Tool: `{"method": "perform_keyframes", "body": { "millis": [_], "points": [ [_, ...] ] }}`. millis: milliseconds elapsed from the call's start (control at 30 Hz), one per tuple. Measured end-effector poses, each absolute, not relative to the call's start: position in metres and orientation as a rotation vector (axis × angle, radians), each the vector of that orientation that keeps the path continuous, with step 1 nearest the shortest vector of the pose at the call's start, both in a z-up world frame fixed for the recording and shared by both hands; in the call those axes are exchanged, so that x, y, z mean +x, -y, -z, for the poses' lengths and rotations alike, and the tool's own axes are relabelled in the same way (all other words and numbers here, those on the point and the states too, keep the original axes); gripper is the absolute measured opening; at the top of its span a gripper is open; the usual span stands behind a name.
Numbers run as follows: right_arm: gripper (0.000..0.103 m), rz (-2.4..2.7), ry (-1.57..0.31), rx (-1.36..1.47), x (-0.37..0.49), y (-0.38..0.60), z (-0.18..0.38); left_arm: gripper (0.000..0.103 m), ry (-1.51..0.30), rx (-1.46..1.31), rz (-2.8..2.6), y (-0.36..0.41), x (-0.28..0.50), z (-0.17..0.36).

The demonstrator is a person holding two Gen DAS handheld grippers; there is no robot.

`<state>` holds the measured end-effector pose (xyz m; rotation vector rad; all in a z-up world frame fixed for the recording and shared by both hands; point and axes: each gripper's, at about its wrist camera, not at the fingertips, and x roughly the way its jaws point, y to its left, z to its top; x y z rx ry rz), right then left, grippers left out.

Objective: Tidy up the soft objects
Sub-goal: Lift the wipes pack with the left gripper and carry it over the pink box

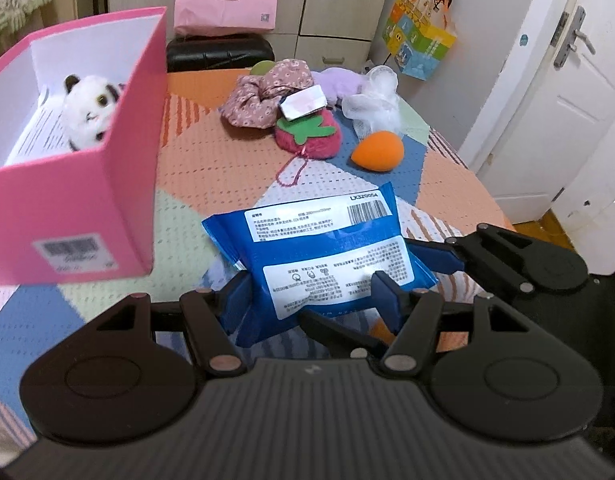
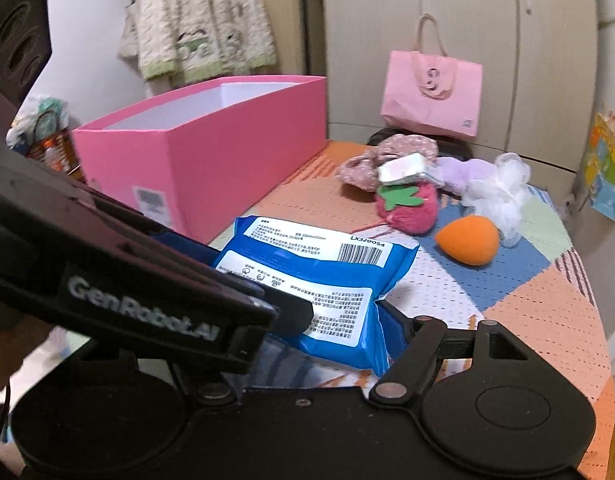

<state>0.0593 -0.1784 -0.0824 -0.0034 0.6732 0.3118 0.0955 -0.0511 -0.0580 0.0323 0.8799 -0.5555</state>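
1. The blue wipes pack [image 1: 327, 256], a glossy soft pouch with white printed labels and a barcode, is gripped from both sides and appears raised off the quilted patchwork table [image 1: 211, 152].
2. The left hand-held gripper [image 1: 311, 300] stands partly open, its blue pads pressing the near end of the pack; the pack's lower edge is hidden behind the fingers.
3. The right hand-held gripper [image 2: 327, 320] also grips the pack; its left finger is covered by the other gripper's black body, so only the right pad shows against the pouch.
4. The pink cardboard box [image 1: 87, 208] lies left; only the left wrist view looks inside, showing a fluffy plush panda [image 1: 89, 108] on a printed sheet.
5. Beyond lie an orange egg-shaped sponge [image 2: 467, 246], a knitted strawberry [image 2: 407, 208], floral cloth [image 1: 263, 96], a white mesh puff [image 2: 499, 192] and something lilac, partly hidden.
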Motion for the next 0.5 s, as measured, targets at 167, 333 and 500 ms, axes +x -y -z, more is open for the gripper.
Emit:
{"method": "perform_keyframes", "body": {
  "millis": [167, 333, 500],
  "points": [
    [0.078, -0.378, -0.648, -0.050, 0.050, 0.168, 0.064, 0.063, -0.874, -0.012, 0.555, 0.028, 0.083, 0.040],
    [0.078, -0.422, -0.606, -0.089, 0.044, 0.154, 0.041, 0.063, -0.841, -0.036, 0.558, 0.004, 0.072, 0.015],
    [0.079, -0.467, -0.592, -0.101, 0.043, 0.135, 0.019, 0.063, -0.806, -0.030, 0.544, -0.019, 0.061, -0.005]
  ]
}}
